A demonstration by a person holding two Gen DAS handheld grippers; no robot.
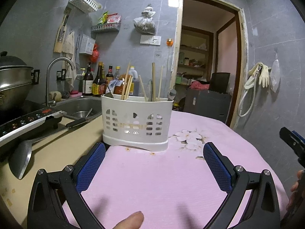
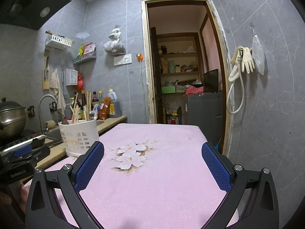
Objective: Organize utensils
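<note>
Left wrist view puts the caddy [image 1: 135, 122] at 12 o'clock, just past the fingertips of the left gripper [image 1: 154, 148], whose fingers [image 1: 91, 167] are spread wide with nothing between them. It is a white, slotted plastic holder standing upright at the near-left edge of the pink cloth [image 1: 171, 181] on the tabletop, its long side turned square to this gripper. Wooden chopsticks [image 1: 126, 84] stick up out of it, leaning in several directions, and a grey utensil handle shows at its left rim; what else sits inside I cannot tell. From the right wrist view the caddy [image 2: 79, 137] lies at about 10 o'clock, off to the side of the right gripper [image 2: 152, 148], which is also spread and empty over the flower print [image 2: 131, 156]. By my judgement the left gripper is the nearer and better lined up, so reaching into the chopsticks falls to it.
</note>
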